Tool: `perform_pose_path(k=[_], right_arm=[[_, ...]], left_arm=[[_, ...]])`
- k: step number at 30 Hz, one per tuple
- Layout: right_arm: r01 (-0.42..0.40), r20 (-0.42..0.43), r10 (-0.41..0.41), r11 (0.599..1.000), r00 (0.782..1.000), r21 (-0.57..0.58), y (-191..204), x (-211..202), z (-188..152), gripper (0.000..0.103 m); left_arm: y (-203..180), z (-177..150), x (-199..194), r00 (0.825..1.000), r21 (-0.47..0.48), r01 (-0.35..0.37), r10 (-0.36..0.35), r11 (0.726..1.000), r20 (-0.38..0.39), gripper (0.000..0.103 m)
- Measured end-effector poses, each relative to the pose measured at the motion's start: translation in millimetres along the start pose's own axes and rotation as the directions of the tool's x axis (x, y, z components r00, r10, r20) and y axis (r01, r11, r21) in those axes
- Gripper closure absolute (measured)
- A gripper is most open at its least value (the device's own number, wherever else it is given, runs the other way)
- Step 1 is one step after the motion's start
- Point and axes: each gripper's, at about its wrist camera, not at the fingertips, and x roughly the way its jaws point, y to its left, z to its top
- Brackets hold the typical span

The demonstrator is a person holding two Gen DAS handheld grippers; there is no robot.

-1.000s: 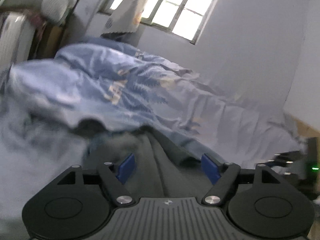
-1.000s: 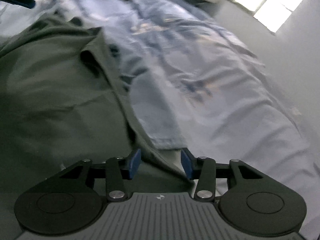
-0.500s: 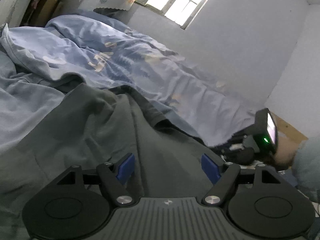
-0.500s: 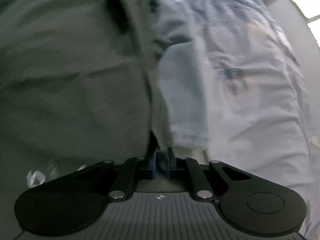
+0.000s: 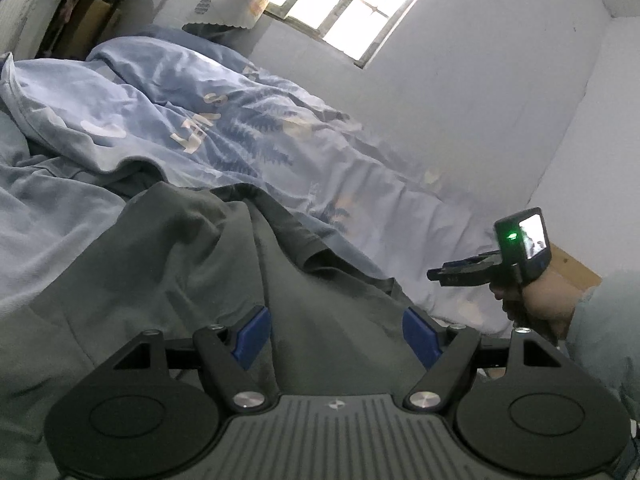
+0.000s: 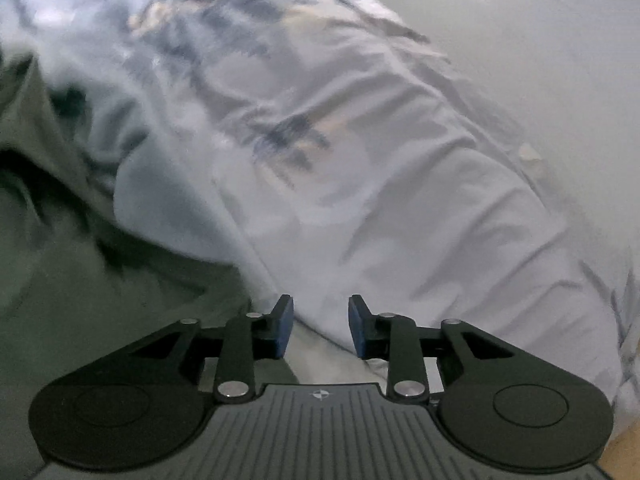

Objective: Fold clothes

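Dark grey-green garment [image 5: 208, 280] lies spread on the bed, over a light blue printed duvet [image 5: 224, 128]; its right edge runs near the bed's right side. Left gripper [image 5: 336, 332] hovers low over the cloth, jaws wide apart, nothing between them; probably poised to pin or pick a fold line. Right gripper [image 6: 320, 328] sits just off the garment's right edge, over pale bedding, jaws opening and empty; likely repositioning for a fresh hold.
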Motion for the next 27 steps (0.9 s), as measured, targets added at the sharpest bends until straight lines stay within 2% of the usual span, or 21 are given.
perform_pose_path(k=[2, 4, 6, 8, 11, 14, 17, 19, 20, 21, 22, 25, 27], right_arm=[[-0.064, 0.046, 0.062, 0.997, 0.997, 0.049, 0.9, -12.8, 6.9, 0.074], [-0.147, 0.102, 0.138, 0.986, 0.985, 0.078, 7.3, -26.9, 15.9, 0.074], [-0.278, 0.176, 0.264, 0.959, 0.948, 0.059, 25.1, -45.9, 28.5, 0.073], [-0.393, 0.220, 0.386, 0.919, 0.896, -0.011, 52.0, -61.5, 44.5, 0.073], [-0.467, 0.209, 0.490, 0.871, 0.846, -0.152, 97.3, -72.9, 66.7, 0.073], [-0.467, 0.159, 0.501, 0.859, 0.851, -0.209, 124.3, -63.4, 81.3, 0.073], [-0.450, 0.098, 0.477, 0.867, 0.873, -0.214, 135.0, -41.1, 91.8, 0.073], [-0.450, 0.062, 0.476, 0.861, 0.877, -0.237, 140.5, -32.3, 94.0, 0.074], [-0.456, 0.044, 0.481, 0.853, 0.875, -0.253, 143.7, -30.7, 94.8, 0.077], [-0.452, 0.036, 0.477, 0.850, 0.878, -0.270, 145.3, -28.8, 96.1, 0.094], [-0.446, 0.027, 0.473, 0.847, 0.881, -0.288, 146.9, -27.0, 97.4, 0.099], [-0.389, 0.035, 0.420, 0.865, 0.907, -0.317, 144.1, -23.1, 104.5, 0.100], [-0.279, 0.074, 0.315, 0.911, 0.946, -0.305, 140.5, -17.2, 118.3, 0.100]], left_arm=[[-0.3, 0.9, -0.4, 1.000, -0.007, 0.003, -0.003, 1.000, 0.001, 0.030], [-0.6, 1.6, -0.5, 1.000, -0.013, 0.008, -0.008, 1.000, 0.001, 0.030], [0.6, 2.0, -1.7, 1.000, -0.021, 0.004, -0.004, 1.000, -0.008, 0.030], [1.7, 2.3, -3.0, 1.000, -0.029, 0.000, -0.001, 1.000, -0.017, 0.030], [4.0, 2.1, -6.9, 1.000, -0.045, 0.004, -0.006, 0.999, -0.027, 0.030], [4.7, 1.6, -11.4, 0.999, -0.045, 0.007, -0.009, 0.999, -0.036, 0.030], [9.4, 3.6, -15.3, 0.999, -0.066, 0.007, -0.009, 0.998, -0.036, 0.030], [14.1, 5.3, -16.6, 0.999, -0.086, 0.004, -0.007, 0.996, -0.034, 0.030], [16.1, 5.9, -16.7, 0.999, -0.095, 0.002, -0.005, 0.996, -0.035, 0.030], [18.1, 6.5, -16.8, 0.999, -0.103, 0.000, -0.004, 0.995, -0.036, 0.030], [19.4, 6.9, -16.5, 0.999, -0.111, -0.003, -0.002, 0.994, -0.038, 0.030], [21.8, 8.1, -16.4, 0.999, -0.131, -0.002, -0.004, 0.991, -0.043, 0.030], [22.0, 8.8, -17.3, 0.999, -0.133, 0.003, -0.009, 0.991, -0.043, 0.030]])
